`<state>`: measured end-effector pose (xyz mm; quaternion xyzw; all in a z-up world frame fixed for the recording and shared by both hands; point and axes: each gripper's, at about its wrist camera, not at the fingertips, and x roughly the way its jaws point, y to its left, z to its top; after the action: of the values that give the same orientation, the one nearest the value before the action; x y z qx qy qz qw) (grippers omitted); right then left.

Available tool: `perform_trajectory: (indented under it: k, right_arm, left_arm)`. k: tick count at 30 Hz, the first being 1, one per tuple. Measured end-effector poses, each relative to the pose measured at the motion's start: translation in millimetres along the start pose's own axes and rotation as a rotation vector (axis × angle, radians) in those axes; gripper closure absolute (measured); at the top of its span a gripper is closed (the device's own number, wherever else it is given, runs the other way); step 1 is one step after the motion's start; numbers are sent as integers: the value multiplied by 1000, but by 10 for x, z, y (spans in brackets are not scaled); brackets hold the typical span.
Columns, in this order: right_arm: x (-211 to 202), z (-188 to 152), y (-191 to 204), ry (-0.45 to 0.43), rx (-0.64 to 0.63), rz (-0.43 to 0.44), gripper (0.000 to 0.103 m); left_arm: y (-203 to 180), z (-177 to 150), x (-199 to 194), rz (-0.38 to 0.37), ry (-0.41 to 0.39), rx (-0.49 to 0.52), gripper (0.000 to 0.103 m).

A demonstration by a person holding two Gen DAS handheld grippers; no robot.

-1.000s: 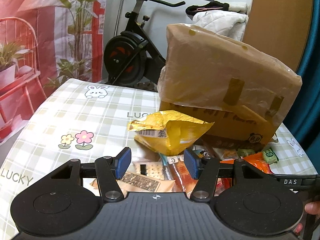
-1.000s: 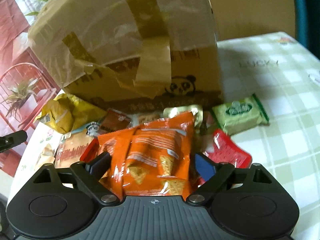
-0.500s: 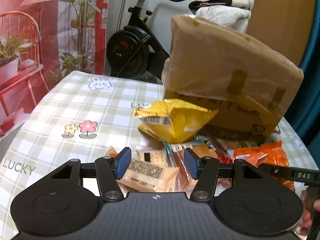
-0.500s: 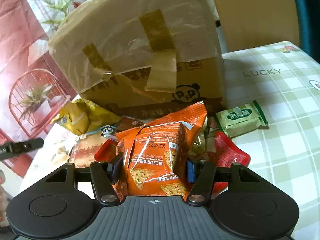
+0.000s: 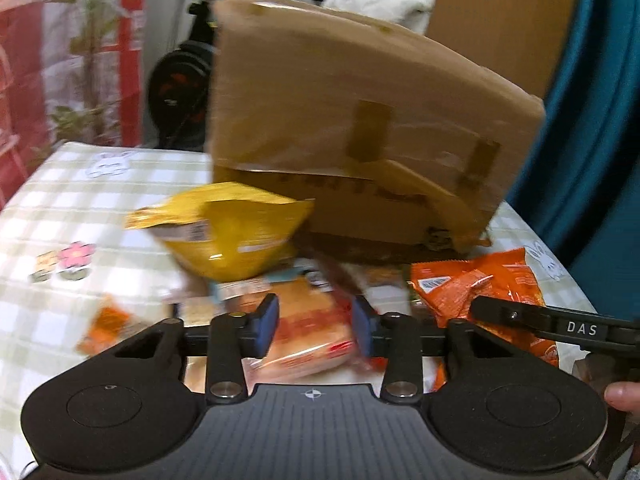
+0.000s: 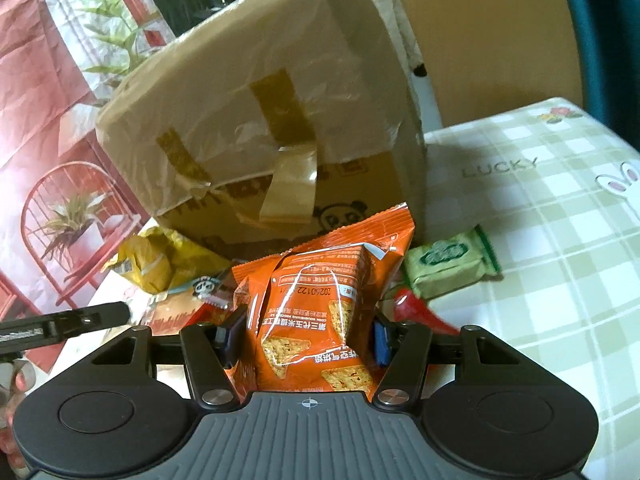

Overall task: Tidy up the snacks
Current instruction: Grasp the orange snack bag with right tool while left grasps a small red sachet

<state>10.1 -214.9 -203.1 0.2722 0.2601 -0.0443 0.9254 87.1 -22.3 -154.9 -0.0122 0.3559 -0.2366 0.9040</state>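
My left gripper (image 5: 315,320) is closing its jaws around a tan-and-red snack packet (image 5: 312,336) in the pile; the blue pads touch both of its sides, though the view is blurred. A puffy yellow bag (image 5: 232,236) lies just beyond it. My right gripper (image 6: 306,336) is shut on an orange corn-chip bag (image 6: 320,280), which stands upright between the pads, raised off the pile. That orange bag (image 5: 480,284) also shows at the right of the left wrist view. A taped cardboard box (image 6: 260,120) stands behind the snacks.
A green packet (image 6: 452,264) and a red chili packet (image 6: 416,308) lie to the right of the orange bag on the checked tablecloth (image 6: 540,220). An exercise bike (image 5: 180,72) stands beyond the table. The cloth stretches out to the right.
My left gripper moved in over the pile and narrowed its jaws onto the tan-and-red packet. The right gripper shut on the orange bag and raised it.
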Motion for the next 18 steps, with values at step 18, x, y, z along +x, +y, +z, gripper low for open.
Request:
perform_trajectory:
  k: [18]
  right_arm:
    - [-147, -29, -403, -37, 95, -19, 49]
  left_arm:
    - [-616, 173, 1132, 205, 114, 230, 36]
